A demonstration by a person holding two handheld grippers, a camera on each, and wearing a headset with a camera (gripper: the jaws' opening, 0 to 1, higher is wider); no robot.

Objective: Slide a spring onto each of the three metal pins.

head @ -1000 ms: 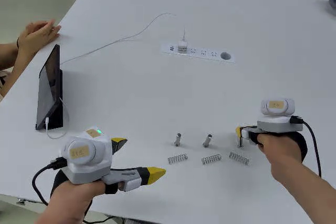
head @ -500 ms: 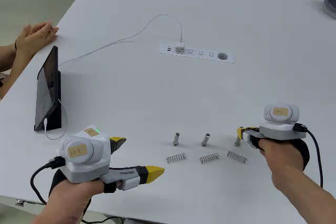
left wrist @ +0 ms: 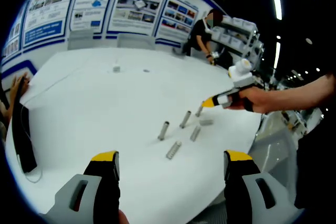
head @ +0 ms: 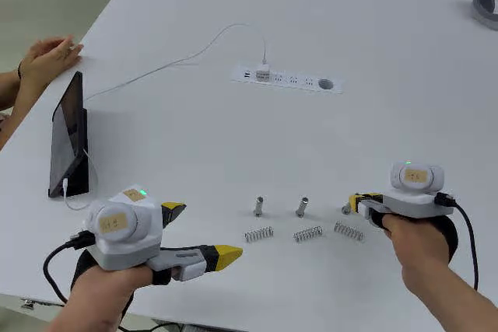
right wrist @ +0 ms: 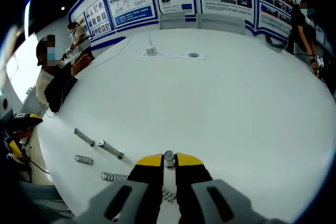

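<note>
Three springs lie flat in a row on the white table (head: 373, 52): the left spring (head: 259, 234), the middle spring (head: 308, 234) and the right spring (head: 348, 231). Just behind them are the pins, and none carries a spring yet. The left pin (head: 258, 206) and the middle pin (head: 302, 207) stand on the table, each a little apart from the spring in front of it.

My right gripper (head: 354, 204) is clenched on the third pin (head: 346, 208). In the right gripper view the two yellow tips press together around this pin, and its round metal end shows between them. I cannot tell if the pin touches the table or is lifted. The right spring lies just beside this gripper, not touching it.

My left gripper (head: 201, 231) hangs over the near edge of the table, well apart from the pins. Its jaws are spread wide with nothing between them.

Farther back lies a white power strip (head: 286, 80) with a thin cable (head: 179, 58). At the left a dark tablet (head: 66, 136) stands, and a person's hands (head: 48, 56) rest on the table edge.
</note>
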